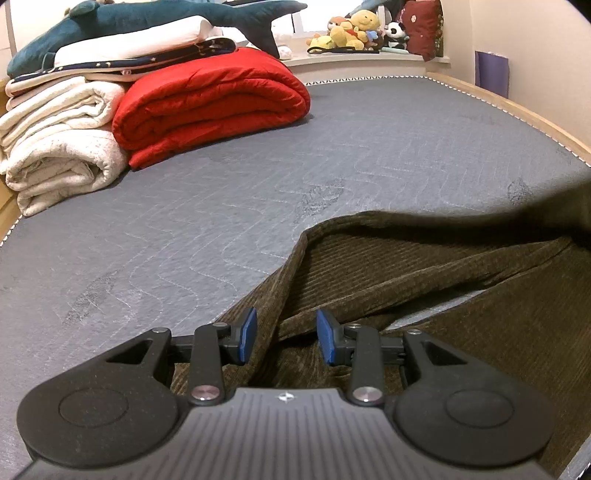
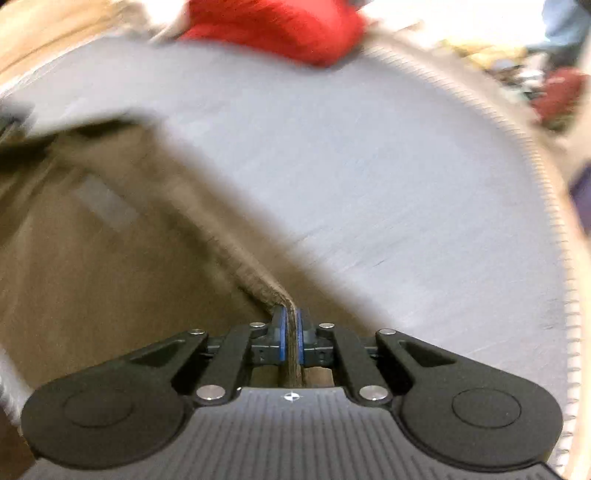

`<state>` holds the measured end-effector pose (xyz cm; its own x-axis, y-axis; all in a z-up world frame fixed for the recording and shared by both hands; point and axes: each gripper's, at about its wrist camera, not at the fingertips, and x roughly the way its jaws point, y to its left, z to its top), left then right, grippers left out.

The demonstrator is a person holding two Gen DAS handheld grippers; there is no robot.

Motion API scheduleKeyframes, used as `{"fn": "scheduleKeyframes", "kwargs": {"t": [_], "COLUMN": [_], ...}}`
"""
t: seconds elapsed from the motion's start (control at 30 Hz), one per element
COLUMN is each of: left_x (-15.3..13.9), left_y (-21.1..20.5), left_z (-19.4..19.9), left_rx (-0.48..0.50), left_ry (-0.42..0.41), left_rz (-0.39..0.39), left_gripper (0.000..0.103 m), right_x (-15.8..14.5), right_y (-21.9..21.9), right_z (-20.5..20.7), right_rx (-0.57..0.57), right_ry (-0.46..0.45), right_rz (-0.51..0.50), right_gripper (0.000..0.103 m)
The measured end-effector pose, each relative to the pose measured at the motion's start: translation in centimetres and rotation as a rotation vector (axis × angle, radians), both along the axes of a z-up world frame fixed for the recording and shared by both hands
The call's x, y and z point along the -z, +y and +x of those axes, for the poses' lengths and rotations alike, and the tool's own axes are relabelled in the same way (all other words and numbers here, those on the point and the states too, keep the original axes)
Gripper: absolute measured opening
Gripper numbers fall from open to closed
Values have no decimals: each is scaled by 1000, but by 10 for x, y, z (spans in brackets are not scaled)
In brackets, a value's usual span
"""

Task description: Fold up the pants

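Observation:
Brown corduroy pants (image 1: 406,266) lie rumpled on the grey mattress (image 1: 184,229), filling the lower right of the left wrist view. My left gripper (image 1: 287,334) hovers low over them, open, with a raised fold of the cloth running between its blue pads (image 1: 248,332); the pads do not press on it. In the blurred right wrist view the pants (image 2: 110,277) spread to the left, and my right gripper (image 2: 291,328) is shut on a lifted edge of them, the cloth pinched between the blue pads above the mattress (image 2: 369,166).
A folded red quilt (image 1: 210,107) and cream blankets (image 1: 59,147) are stacked at the far left, with a shark plush (image 1: 147,22) on top. Plush toys (image 1: 354,29) sit on a ledge behind. A wooden bed frame (image 1: 535,114) borders the right side.

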<state>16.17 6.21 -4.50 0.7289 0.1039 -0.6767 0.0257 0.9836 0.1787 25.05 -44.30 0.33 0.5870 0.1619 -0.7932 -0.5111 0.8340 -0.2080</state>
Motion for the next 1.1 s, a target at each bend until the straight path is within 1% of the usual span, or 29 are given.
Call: {"fn": "scheduleKeyframes", "kwargs": {"t": [0.03, 0.07, 0.1, 0.13, 0.17, 0.2, 0.23, 0.27, 0.3, 0.37, 0.4, 0.43, 0.5, 0.53, 0.6, 0.63, 0.67, 0.7, 0.73, 0.8, 0.83, 0.87, 0.93, 0.97, 1.03, 1.1], "left_x": [0, 2, 3, 4, 6, 7, 8, 9, 9, 8, 7, 7, 6, 5, 3, 2, 3, 4, 7, 9, 10, 12, 16, 19, 25, 29], "left_y": [1, 2, 2, 3, 5, 5, 6, 6, 7, 9, 11, 15, 22, 27, 41, 51, 60, 71, 80, 90, 92, 93, 89, 86, 82, 84], "left_z": [1, 2, 3, 5, 6, 7, 8, 8, 8, 8, 9, 10, 11, 11, 10, 9, 7, 4, 0, -7, -11, -16, -25, -29, -37, -42], "left_rx": [-1, -4, -9, -16, -27, -35, -38, -35, -32, -31, -37, -47, -70, -83, -122, -151, -173, -196, -209, -212, -193, -158, -100, -75, -34, -28], "left_ry": [0, 4, 9, 14, 20, 26, 32, 37, 38, 38, 39, 42, 47, 48, 53, 65, 81, 106, 133, 165, 175, 190, 216, 226, 235, 230], "left_rz": [0, 2, 5, 7, 4, 1, -2, 1, 6, 1, -11, -24, -40, -46, -57, -75, -96, -127, -154, -161, -157, -155, -112, -63, 24, 102], "left_gripper": [40, 40, 40, 40, 40, 40, 40, 40, 40, 40, 40, 44, 51, 55, 60, 63, 66, 69, 71, 71, 74, 78, 81, 81, 81, 80], "right_x": [-14, -26, -35, -40, -42, -39, -31, -19, -8, 15, 26, 36, 66, 82, 110, 121, 130, 132, 133, 135, 134, 138, 138, 136, 125, 121], "right_y": [-4, -10, -18, -27, -38, -49, -61, -73, -78, -91, -95, -100, -96, -82, -84, -87, -84, -82, -78, -68, -64, -59, -60, -62, -70, -71], "right_z": [20, 37, 51, 59, 67, 69, 68, 67, 66, 61, 59, 55, 55, 55, 47, 45, 45, 42, 42, 46, 50, 56, 57, 56, 52, 58], "right_rx": [110, 281, 481, 636, 748, 800, 831, 860, 895, 984, 1000, 1026, 1068, 1097, 1160, 1194, 1213, 1213, 1204, 1197, 1197, 1194, 1204, 1233, 1272, 1277], "right_ry": [-117, -282, -441, -543, -580, -555, -493, -414, -363, -266, -220, -184, -87, -45, 48, 92, 106, 88, 77, 54, 42, 28, 7, -15, -93, -136], "right_rz": [-32, -66, -73, -35, 58, 201, 366, 491, 538, 578, 598, 609, 584, 562, 544, 555, 575, 581, 562, 522, 497, 468, 491, 518, 574, 570], "right_gripper": [2, 2, 9, 17, 28, 44, 42, 41, 42, 43, 43, 43, 43, 43, 43, 43, 43, 43, 43, 41, 23, 12, 8, 8, 7, 7]}}
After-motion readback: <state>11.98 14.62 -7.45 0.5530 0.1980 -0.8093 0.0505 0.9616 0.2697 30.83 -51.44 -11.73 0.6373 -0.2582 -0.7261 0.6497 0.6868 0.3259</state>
